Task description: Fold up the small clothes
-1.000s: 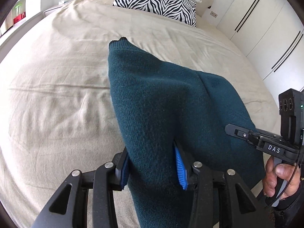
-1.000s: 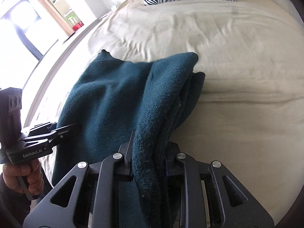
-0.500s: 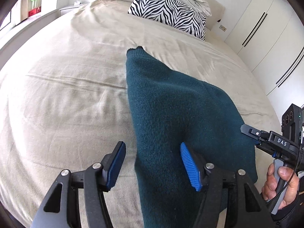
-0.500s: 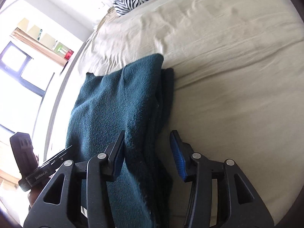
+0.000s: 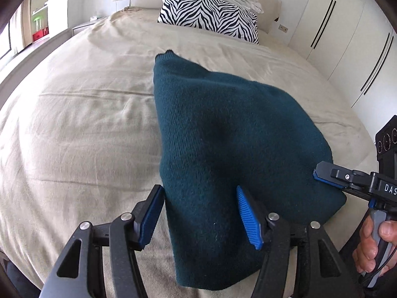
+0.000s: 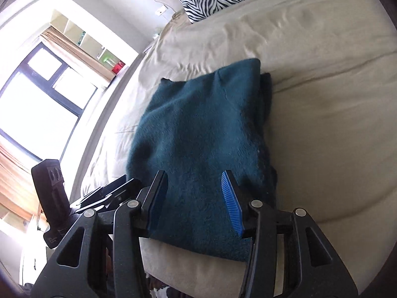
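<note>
left claw (image 5: 199, 213) spread wide, blue pads apart, gripping nothing. teal knit garment (image 5: 230, 154) folded, lying flat on beige bed (image 5: 82, 129), running from between the pads forward and to the right; left pad just beside the garment's left edge, right pad over the cloth. right claw (image 6: 196, 198) likewise parted, holding nothing; same garment (image 6: 203, 136) ahead of and beneath its pads, near edge at the bed's front edge, stacked layers showing along the garment's right side. right claw's tip (image 5: 330, 173) seen from left view, at the garment's right edge. zebra pillow (image 5: 208, 17) far ahead, at the bed's head. window (image 6: 37, 99) off to the left of right claw.
</note>
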Demonstrator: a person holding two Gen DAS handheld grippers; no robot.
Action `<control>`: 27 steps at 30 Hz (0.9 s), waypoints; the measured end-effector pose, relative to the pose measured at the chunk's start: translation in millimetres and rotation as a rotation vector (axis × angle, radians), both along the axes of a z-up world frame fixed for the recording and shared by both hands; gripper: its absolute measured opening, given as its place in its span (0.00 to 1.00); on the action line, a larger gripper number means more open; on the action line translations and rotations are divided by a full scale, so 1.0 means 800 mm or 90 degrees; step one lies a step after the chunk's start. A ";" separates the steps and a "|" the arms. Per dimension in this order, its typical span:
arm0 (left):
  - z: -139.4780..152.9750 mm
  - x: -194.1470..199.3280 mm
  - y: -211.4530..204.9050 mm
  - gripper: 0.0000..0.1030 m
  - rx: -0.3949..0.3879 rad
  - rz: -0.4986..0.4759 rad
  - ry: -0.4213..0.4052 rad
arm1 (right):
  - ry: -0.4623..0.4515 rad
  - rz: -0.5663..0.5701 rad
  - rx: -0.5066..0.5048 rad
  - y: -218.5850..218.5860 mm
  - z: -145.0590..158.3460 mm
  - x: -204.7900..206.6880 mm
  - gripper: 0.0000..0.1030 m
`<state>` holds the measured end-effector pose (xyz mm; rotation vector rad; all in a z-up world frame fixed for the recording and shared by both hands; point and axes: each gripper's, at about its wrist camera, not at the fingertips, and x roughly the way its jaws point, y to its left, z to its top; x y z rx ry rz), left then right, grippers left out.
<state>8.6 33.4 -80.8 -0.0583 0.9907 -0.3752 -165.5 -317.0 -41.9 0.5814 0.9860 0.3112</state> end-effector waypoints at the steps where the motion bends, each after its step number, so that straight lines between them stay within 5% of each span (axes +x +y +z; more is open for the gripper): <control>1: -0.003 -0.002 0.003 0.61 -0.010 0.002 0.003 | 0.012 -0.002 0.006 -0.003 -0.016 0.000 0.42; 5: 0.009 -0.013 0.011 0.61 -0.016 0.010 -0.023 | -0.004 -0.013 0.052 -0.017 -0.027 -0.007 0.42; 9: 0.045 -0.028 0.022 0.62 -0.013 0.031 -0.102 | -0.054 -0.042 0.020 -0.024 0.006 -0.021 0.42; 13: 0.102 -0.056 0.028 0.94 0.034 0.068 -0.246 | -0.150 -0.065 -0.096 -0.019 0.068 -0.046 0.44; 16: 0.147 -0.081 0.032 1.00 0.055 0.107 -0.365 | -0.243 -0.086 -0.200 -0.006 0.118 -0.069 0.56; 20: 0.194 -0.095 0.042 1.00 0.057 0.159 -0.439 | -0.397 -0.169 -0.286 0.008 0.172 -0.109 0.99; 23: 0.222 -0.104 0.048 1.00 0.046 0.175 -0.474 | -0.496 -0.225 -0.320 0.013 0.209 -0.140 1.00; 27: 0.242 -0.115 0.054 1.00 0.012 0.167 -0.489 | -0.507 -0.206 -0.351 0.016 0.246 -0.148 1.00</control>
